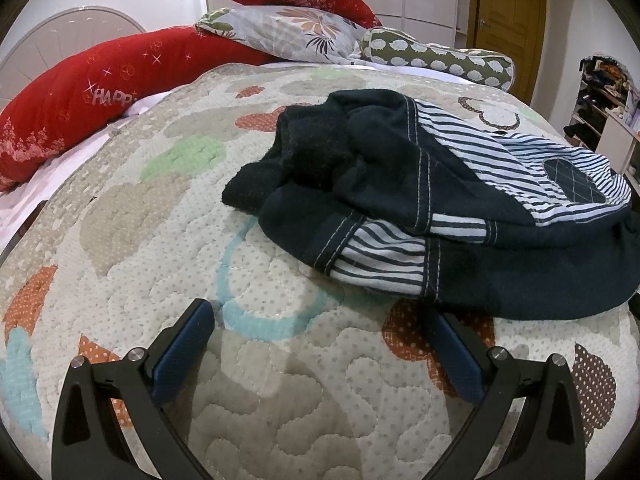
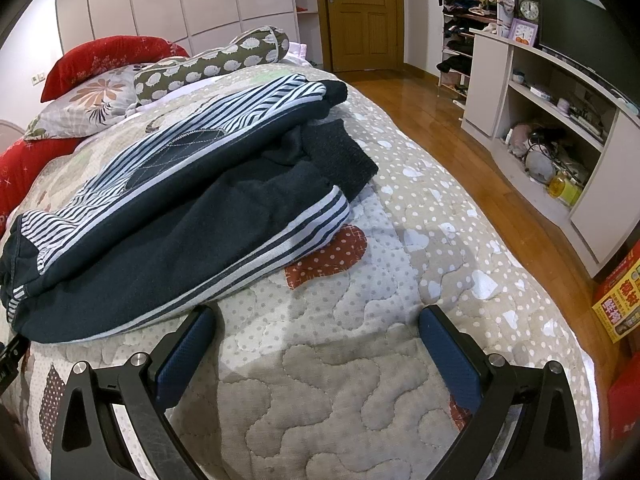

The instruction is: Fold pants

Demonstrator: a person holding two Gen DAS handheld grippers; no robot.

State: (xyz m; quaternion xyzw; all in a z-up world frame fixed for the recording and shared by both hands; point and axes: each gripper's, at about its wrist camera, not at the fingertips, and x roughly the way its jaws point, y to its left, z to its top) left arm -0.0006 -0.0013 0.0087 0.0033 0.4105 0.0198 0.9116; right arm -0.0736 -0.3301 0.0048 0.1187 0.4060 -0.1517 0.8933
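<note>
A pair of dark navy pants (image 1: pixel 400 184) with blue-and-white striped panels is lying in a loose, rumpled heap on a quilted bedspread (image 1: pixel 168 264), toward the middle of the bed. The cloth is looking thick and fleecy, so it is likely soft, limp and fairly light, sagging wherever it is lifted and unlikely to slip or be damaged. One ribbed cuff (image 2: pixel 340 156) is sticking out toward the side of the bed nearest the floor, and a stitched hem edge (image 1: pixel 340 244) is curling up at the near side of the heap; these firmer edges, or the waistband if it can be found, seem the best places to pinch. The left gripper (image 1: pixel 320 344) is hovering just short of the heap with its fingers spread wide and holding nothing. The right gripper (image 2: pixel 316 344) is hovering over bare quilt, its fingers also spread wide and empty, with the pants lying to its left. Beyond the heap, red pillows (image 1: pixel 80 96), a flowered pillow (image 1: pixel 288 32) and a spotted bolster (image 1: pixel 436 56) are resting at the head of the bed. A wooden door (image 2: pixel 360 12) and a shelf unit (image 2: pixel 552 120) are standing across the wooden floor.
</note>
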